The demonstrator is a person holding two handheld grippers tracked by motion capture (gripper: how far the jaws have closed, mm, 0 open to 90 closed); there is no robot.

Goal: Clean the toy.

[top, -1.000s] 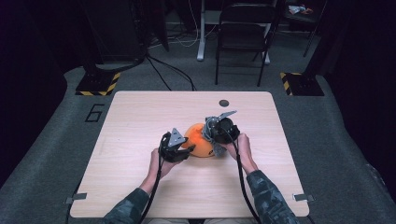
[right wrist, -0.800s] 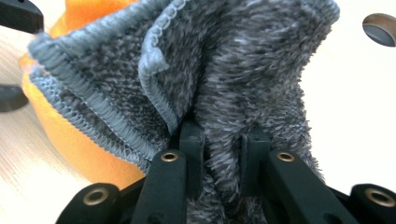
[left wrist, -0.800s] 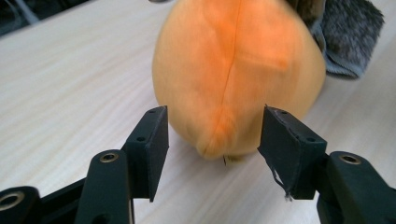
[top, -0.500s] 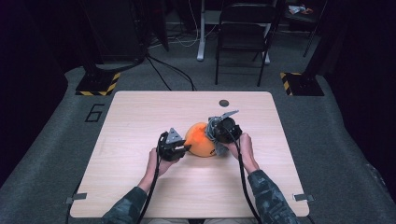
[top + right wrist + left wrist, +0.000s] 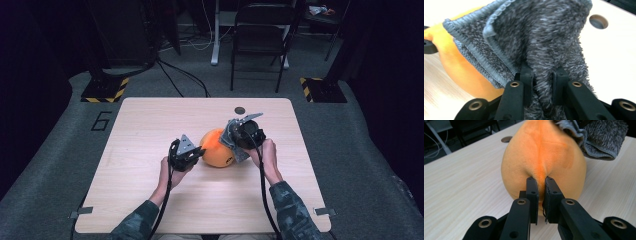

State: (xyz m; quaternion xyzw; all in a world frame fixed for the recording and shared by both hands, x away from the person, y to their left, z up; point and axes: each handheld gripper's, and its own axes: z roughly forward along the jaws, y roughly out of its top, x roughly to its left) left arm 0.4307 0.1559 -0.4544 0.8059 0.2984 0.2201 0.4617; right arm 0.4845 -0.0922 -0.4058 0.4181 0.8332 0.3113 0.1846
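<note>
Your left tool (image 5: pixel 540 185) is clenched on the orange plush ball (image 5: pixel 541 157); its jaws have just been closing, and the left gripper view shows a narrow fold of the orange fabric pinched between the two pads, right at the seam that runs up the ball's near face. The ball sits on the worktop (image 5: pixel 150 130) directly ahead of that tool, its bulk rising beyond the jaw tips. In the high view the ball (image 5: pixel 216 148) lies between your two tools, touching the left tool (image 5: pixel 192 154) on one side and the right tool (image 5: pixel 235 142) on the other. Your right tool (image 5: pixel 541 72) is clenched on the grey fleecy cloth (image 5: pixel 541 37): a thick bunch of the pile is squeezed between its pads and the rest fans out beyond the tips, with a stitched hem running off to the tool's left. That cloth drapes against the ball, whose orange surface (image 5: pixel 461 70) shows below and to the left of the hem. From the left tool's side, the cloth (image 5: pixel 599 140) hangs over the ball's far upper right. A round hole in the worktop (image 5: pixel 599 22) lies beyond the right tool, up and to its right.
</note>
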